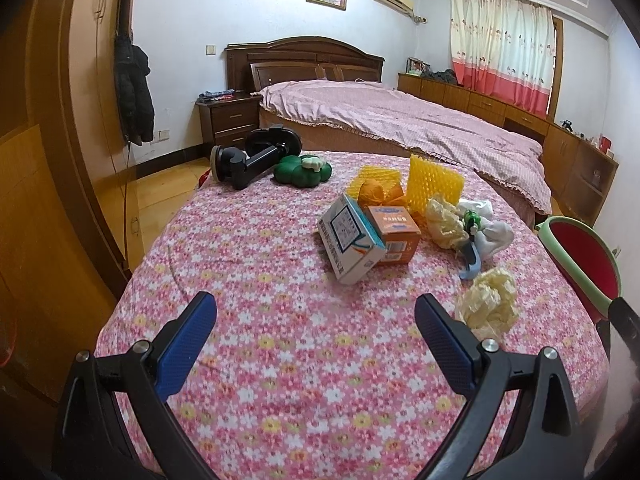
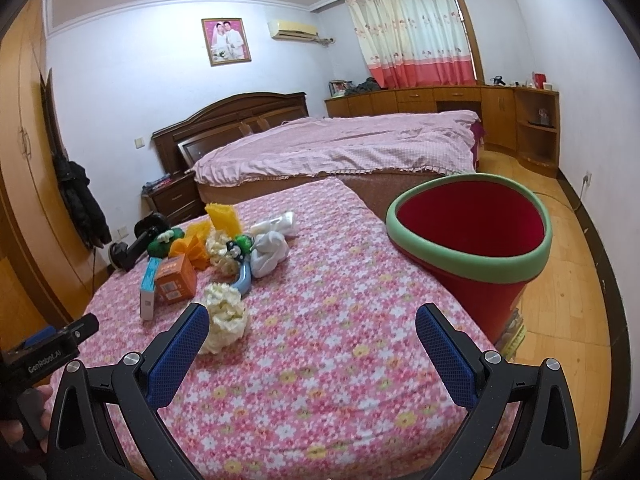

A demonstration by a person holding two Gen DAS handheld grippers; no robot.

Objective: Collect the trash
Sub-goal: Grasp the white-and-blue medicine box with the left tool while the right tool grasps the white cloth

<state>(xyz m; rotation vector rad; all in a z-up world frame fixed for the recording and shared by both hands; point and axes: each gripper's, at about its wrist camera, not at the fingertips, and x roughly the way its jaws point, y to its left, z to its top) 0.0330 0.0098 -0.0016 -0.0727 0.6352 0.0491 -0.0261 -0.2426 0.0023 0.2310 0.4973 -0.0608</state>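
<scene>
A pile of trash lies on the floral table: a white and teal box, an orange box, yellow foam netting, crumpled cream wrappers and white tissue. A red bin with a green rim stands at the table's right edge. My left gripper is open and empty, short of the boxes. My right gripper is open and empty, with a cream wrapper beside its left finger.
A black phone holder, a green plush toy and a blue-handled tool also lie on the table. A bed stands behind it. A wardrobe is at left. Wooden floor lies right of the bin.
</scene>
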